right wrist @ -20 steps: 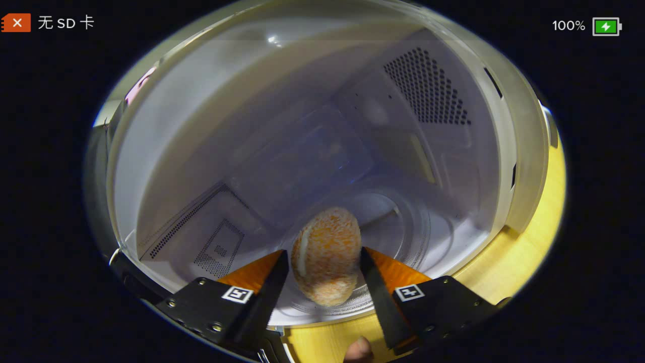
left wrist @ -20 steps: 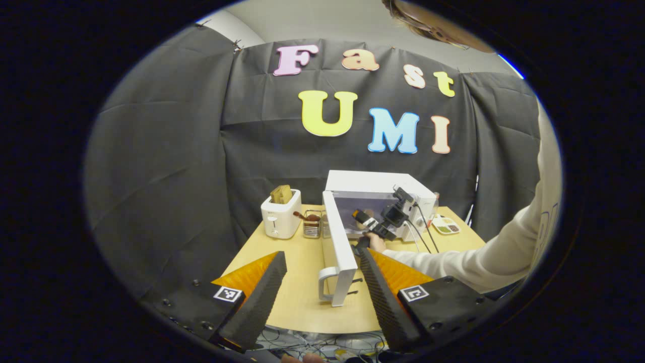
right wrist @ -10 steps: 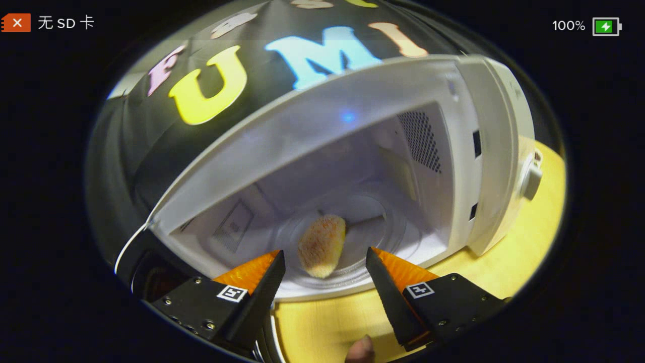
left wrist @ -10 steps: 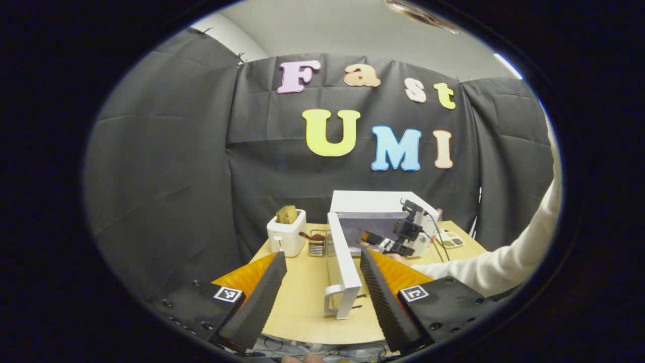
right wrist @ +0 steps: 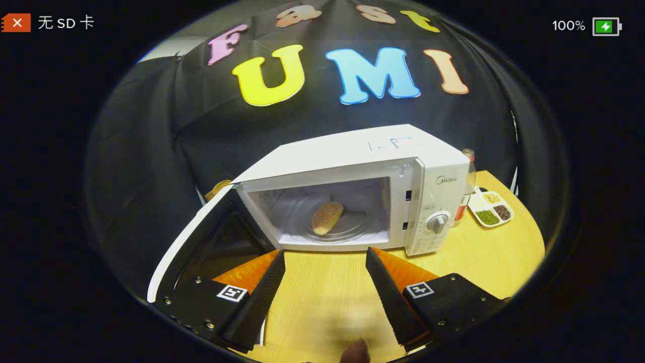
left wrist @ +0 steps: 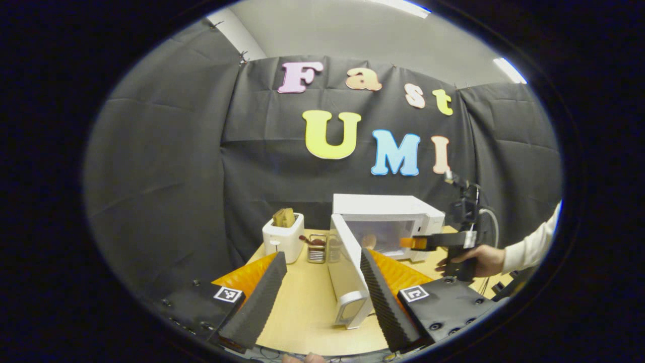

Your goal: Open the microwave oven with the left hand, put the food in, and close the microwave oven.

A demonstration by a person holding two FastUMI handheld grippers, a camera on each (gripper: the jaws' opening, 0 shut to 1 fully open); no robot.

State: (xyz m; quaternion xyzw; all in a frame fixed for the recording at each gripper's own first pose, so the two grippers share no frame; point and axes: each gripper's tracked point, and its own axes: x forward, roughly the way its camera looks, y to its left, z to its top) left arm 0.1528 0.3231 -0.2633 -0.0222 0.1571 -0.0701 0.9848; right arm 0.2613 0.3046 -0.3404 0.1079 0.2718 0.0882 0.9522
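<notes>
In the left gripper view, your left tool (left wrist: 318,282) sits low over the desk (left wrist: 302,302) with its fingers spread and nothing between them. The microwave door (left wrist: 347,275) stands swung out toward you, its handle (left wrist: 351,309) just beside your right-hand finger. A second ago your right tool (left wrist: 410,243) was reaching into the cavity; now it has pulled back to the right of the microwave (left wrist: 385,222), so the doorway is free. The toaster (left wrist: 283,236) and a small rack (left wrist: 316,248) stand left of the door, outside its closing sweep by my judgement.

In the right gripper view, your right tool (right wrist: 325,282) is open and empty, backed off over bare desk. The food (right wrist: 327,217) it carried a second ago now lies on the glass plate (right wrist: 352,233) inside. That leaves only the closing: the open door's edge juts left of your fingers, with a snack tray (right wrist: 490,208) well to the right
</notes>
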